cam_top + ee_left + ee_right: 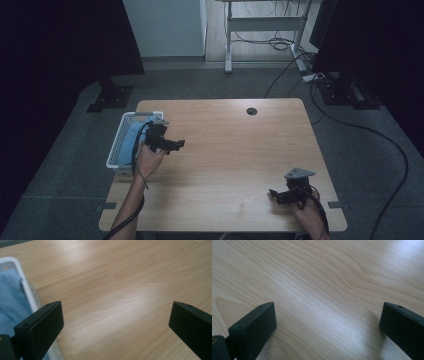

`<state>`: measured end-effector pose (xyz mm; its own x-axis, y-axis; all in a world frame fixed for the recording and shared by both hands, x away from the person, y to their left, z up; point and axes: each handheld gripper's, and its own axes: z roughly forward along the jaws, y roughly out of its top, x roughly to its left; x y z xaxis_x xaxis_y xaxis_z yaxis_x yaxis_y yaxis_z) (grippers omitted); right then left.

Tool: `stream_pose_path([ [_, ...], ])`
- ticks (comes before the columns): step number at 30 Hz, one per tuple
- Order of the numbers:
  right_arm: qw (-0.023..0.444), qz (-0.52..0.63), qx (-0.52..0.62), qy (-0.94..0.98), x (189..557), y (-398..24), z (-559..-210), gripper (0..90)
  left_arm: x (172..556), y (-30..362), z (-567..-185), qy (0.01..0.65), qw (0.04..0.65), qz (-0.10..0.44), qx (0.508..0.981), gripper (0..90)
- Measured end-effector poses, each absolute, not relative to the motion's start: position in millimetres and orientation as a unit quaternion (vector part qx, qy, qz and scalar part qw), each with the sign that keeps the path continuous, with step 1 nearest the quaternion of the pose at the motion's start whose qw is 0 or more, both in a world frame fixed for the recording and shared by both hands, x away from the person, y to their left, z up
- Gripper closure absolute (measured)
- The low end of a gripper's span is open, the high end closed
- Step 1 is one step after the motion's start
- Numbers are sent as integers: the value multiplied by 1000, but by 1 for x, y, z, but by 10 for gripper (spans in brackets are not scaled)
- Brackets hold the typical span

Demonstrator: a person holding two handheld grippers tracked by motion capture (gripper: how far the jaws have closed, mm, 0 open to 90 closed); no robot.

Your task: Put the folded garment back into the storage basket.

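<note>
High view: a white plastic slatted basket [116,145] holding folded blue cloth [133,136] sits at the left edge of the pale wooden table [235,150]. The left gripper [175,144] hovers beside it, empty. Bare tabletop stretches centre. The right gripper [274,192] rests lower right.

Left gripper view: black jaws wide apart, basket [21,277] and cloth [10,300] at left.

Right gripper view: jaws wide apart over smooth wood grain.

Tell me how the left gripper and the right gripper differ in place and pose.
The left gripper is beside the white basket holding blue cloth; the right gripper is near the table's front right corner. The left points right, the right points left. Both are open and hold nothing.
</note>
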<state>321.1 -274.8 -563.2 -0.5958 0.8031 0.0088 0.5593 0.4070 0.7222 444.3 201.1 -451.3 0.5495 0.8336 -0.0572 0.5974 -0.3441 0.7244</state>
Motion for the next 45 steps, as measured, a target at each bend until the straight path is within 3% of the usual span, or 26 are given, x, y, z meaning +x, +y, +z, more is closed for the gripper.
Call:
stream_pose_path([
  [30,173,353,414,821,321,-275,-563,7,396,151,-500,369,383,143,835,0],
  [45,173,353,412,822,321,-275,-563,7,381,142,-545,365,336,144,856,0],
])
